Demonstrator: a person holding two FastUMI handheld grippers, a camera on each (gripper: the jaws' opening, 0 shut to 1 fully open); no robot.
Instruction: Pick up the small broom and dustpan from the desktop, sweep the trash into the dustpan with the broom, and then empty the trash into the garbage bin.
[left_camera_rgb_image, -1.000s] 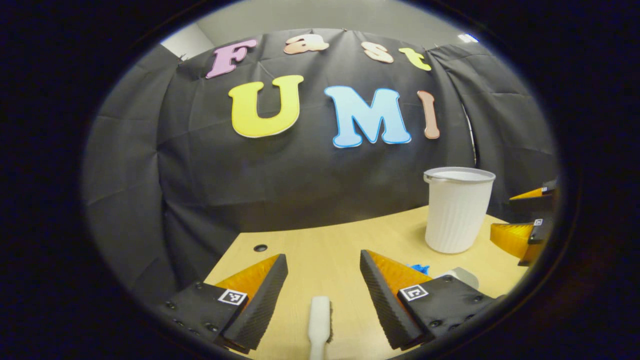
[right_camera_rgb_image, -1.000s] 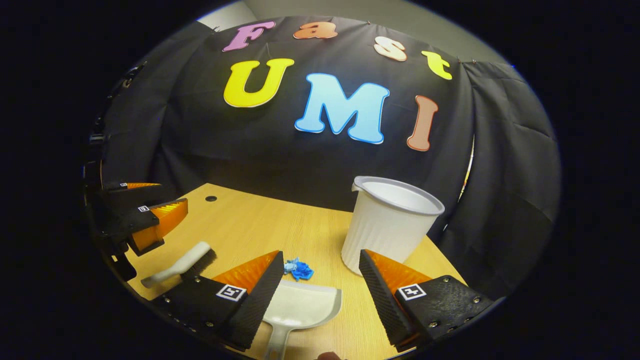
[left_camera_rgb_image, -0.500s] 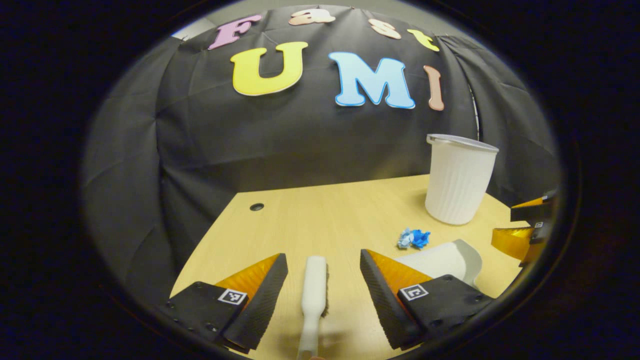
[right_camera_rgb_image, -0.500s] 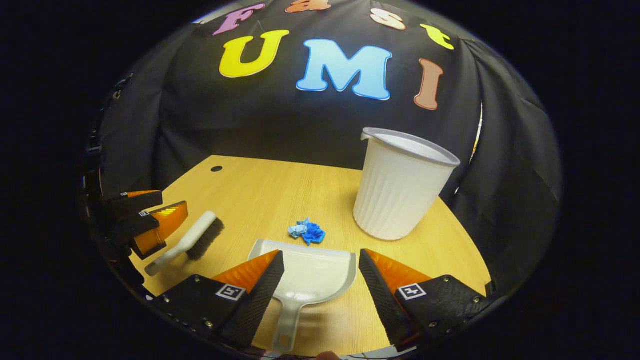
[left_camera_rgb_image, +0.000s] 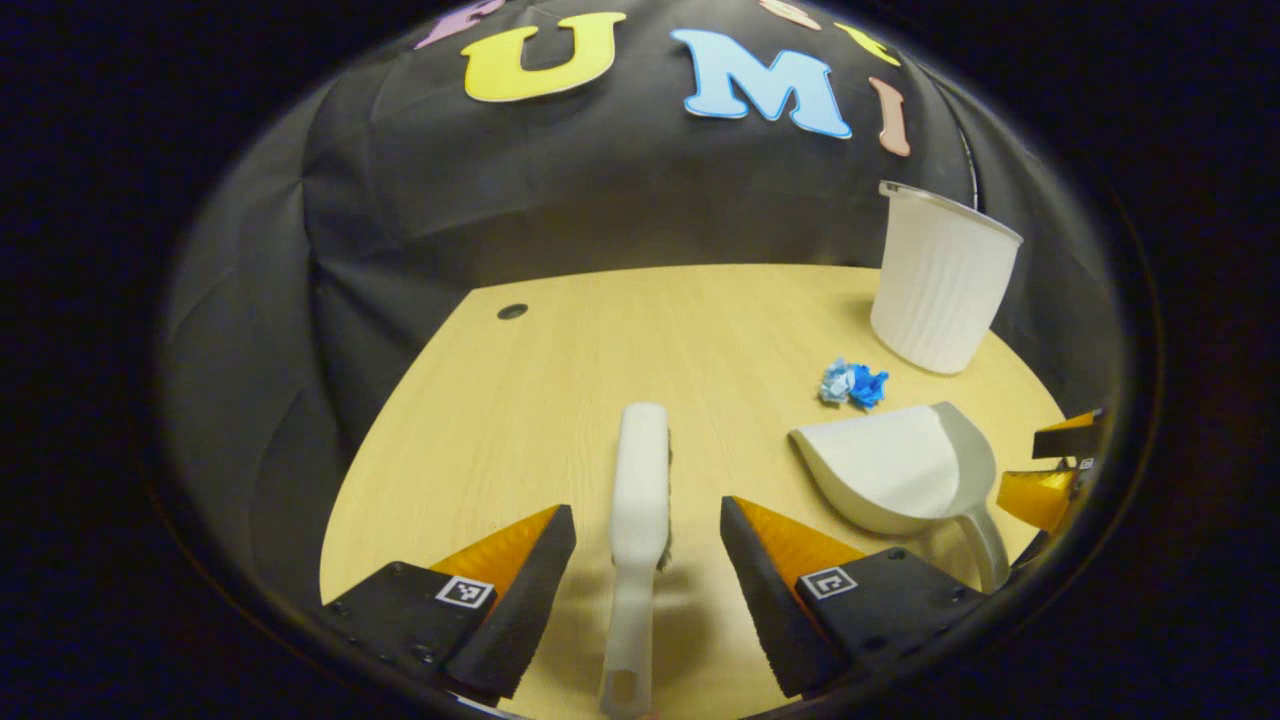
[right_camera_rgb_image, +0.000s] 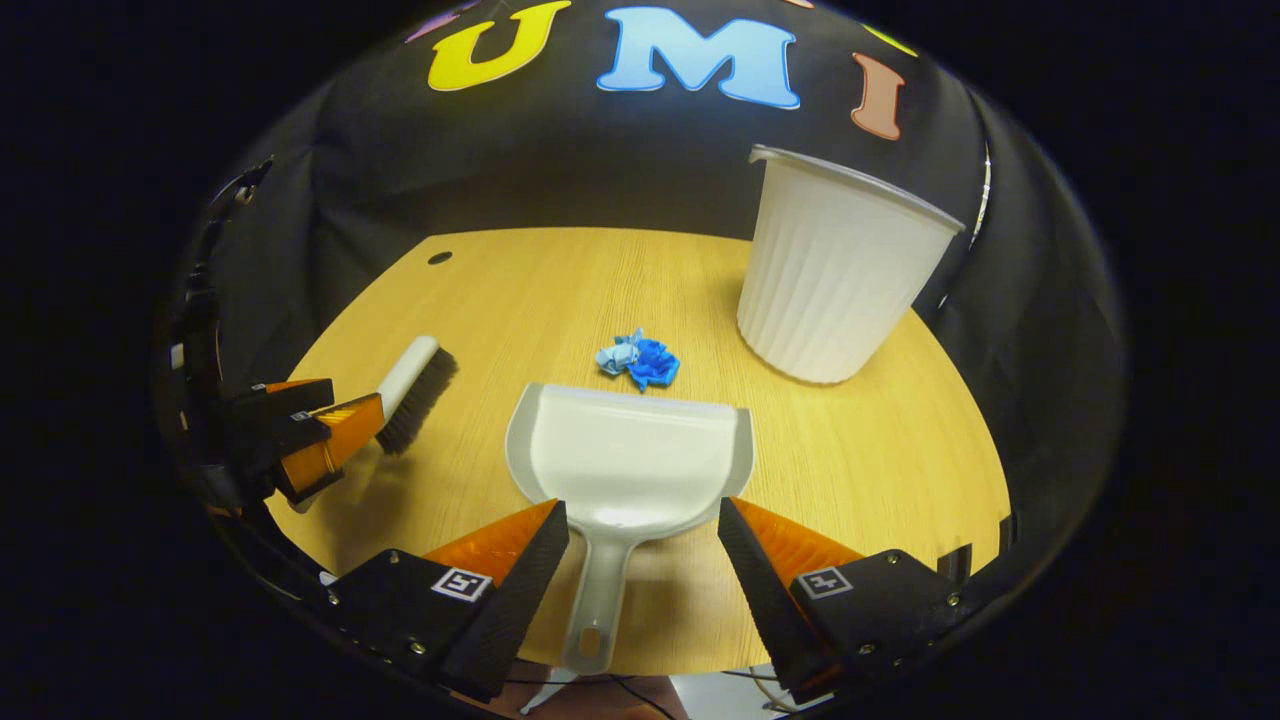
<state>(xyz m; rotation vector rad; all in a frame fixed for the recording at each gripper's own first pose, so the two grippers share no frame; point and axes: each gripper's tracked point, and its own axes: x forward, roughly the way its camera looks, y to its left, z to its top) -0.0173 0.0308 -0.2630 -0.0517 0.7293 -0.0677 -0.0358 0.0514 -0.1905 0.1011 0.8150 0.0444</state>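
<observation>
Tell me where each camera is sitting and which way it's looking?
Left gripper view: rides on the left gripper, looking forward and down along its open fingers at the small broom lying between them on the desktop.
Right gripper view: rides on the right gripper, looking forward and down along its open fingers at the dustpan, whose handle lies between them.
Both views share the broom, dustpan, blue crumpled trash, white garbage bin, and each shows the other gripper at its edge.

In the left gripper view, we lose the broom's (left_camera_rgb_image: 640, 500) handle end at the bottom edge, and its bristles hide beneath its back. The dustpan's (left_camera_rgb_image: 895, 470) handle passes behind the right tool (left_camera_rgb_image: 1060, 470), itself cut off.
</observation>
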